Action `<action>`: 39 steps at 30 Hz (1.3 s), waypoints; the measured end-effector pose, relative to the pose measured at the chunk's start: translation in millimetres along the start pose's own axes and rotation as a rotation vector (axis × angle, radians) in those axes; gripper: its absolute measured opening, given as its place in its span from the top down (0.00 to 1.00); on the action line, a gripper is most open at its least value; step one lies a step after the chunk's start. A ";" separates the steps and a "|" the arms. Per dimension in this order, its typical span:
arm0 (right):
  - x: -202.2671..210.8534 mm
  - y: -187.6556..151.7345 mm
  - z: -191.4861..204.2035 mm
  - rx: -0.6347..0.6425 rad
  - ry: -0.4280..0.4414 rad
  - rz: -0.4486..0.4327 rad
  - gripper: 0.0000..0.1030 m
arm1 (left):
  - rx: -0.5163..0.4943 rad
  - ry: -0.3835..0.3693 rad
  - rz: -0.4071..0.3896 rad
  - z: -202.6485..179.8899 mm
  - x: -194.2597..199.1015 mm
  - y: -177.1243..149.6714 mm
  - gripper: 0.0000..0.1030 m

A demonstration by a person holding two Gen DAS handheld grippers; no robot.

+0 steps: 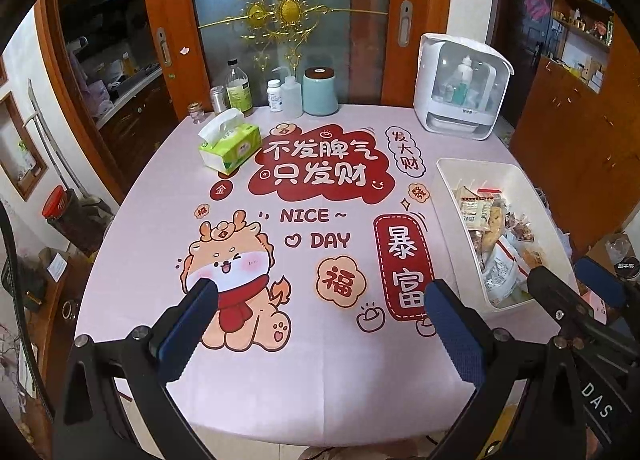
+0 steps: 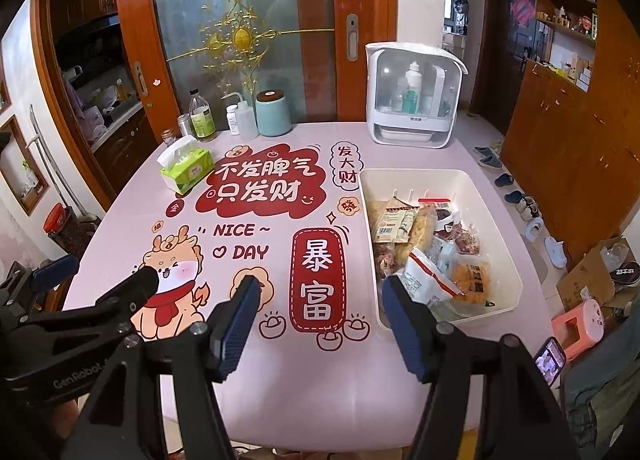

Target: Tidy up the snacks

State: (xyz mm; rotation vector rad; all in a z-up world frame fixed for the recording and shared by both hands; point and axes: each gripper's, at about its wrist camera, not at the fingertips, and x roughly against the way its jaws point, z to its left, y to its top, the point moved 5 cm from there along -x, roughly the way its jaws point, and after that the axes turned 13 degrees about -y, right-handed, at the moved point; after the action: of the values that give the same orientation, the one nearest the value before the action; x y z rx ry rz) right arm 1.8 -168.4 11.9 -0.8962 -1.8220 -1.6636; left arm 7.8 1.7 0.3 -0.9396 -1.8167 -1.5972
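The left tool (image 1: 320, 312) hangs over the near part of the surface (image 1: 320, 380) with its blue-padded fingers (image 1: 456, 336) spread wide and nothing between them. The right tool (image 2: 316, 320) hangs beside it, fingers (image 2: 236, 324) likewise spread wide and empty, its right finger low in front of the near end of the white bin (image 2: 496, 228). From the left camera the right tool (image 1: 576, 280) shows at the bin's near corner.

The snacks (image 2: 424, 244) lie heaped inside the white bin, which sits on the right side of the surface: a red-and-white packet (image 2: 430, 280) nearest, an orange packet (image 2: 472, 278) just beside it, and paler and dark-red packets further back. None of the snacks lie out on the pink printed cloth.

Toward the far left a green tissue pack (image 1: 230, 144) lies on the cloth. Behind it, along the far edge, stand a glass bottle (image 1: 239, 90), a small white pill bottle (image 1: 274, 94), a squeeze bottle (image 1: 291, 94) and a pale teal jar (image 1: 319, 90) with a dark lid. At the far right stands a white cabinet box (image 2: 414, 96) with a clear front
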 end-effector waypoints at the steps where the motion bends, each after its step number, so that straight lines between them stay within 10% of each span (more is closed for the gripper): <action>1: 0.0 0.0 0.1 0.000 0.001 0.000 0.38 | 0.003 0.001 0.004 0.3 -1.5 0.2 0.01; 39: -17.1 0.2 -2.1 0.017 0.029 0.036 0.38 | 0.018 0.008 0.059 1.1 -16.7 -2.9 0.01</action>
State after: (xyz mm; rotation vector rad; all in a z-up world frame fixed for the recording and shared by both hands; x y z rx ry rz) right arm 13.0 -172.7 -0.6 -0.8882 -1.7871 -1.6285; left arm 15.8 0.1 -14.7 -0.9688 -1.7790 -1.5438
